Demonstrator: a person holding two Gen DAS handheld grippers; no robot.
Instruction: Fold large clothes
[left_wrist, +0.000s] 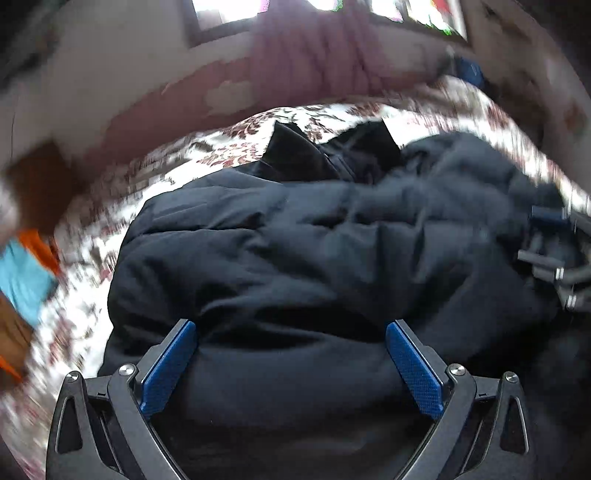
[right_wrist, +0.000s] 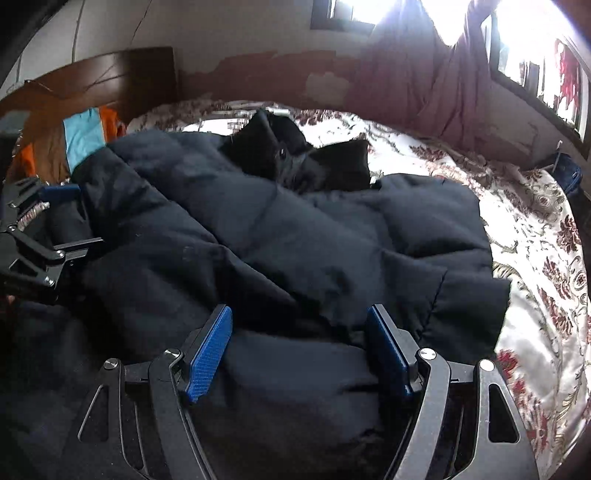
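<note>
My left gripper (left_wrist: 291, 363), black-framed with blue textured pads, hangs wide open over the dark navy quilted puffer jacket (left_wrist: 314, 251), jaws splayed to either side of a puffy fold and pinching nothing. My right gripper (right_wrist: 299, 350), the same build, is parted too, a little narrower, with a roll of that padding bulging up between its pads; I can't see them pressing on it, so I call it loose. The jacket lies heaped across the white bedspread with red floral print (right_wrist: 535, 236), its black collar (right_wrist: 280, 155) pointing towards the far wall and the maroon curtain (right_wrist: 413, 85). (The left view is badly smeared, so its edges are guesswork.) An orange-and-blue folded cloth (right_wrist: 85, 136) sits near the headboard, well clear.

By my reading, one fold is laid and both grips are off. The next move calls for fresh holds on the near hem, both sides level, pads biting deep enough into the slippery padding.
</note>
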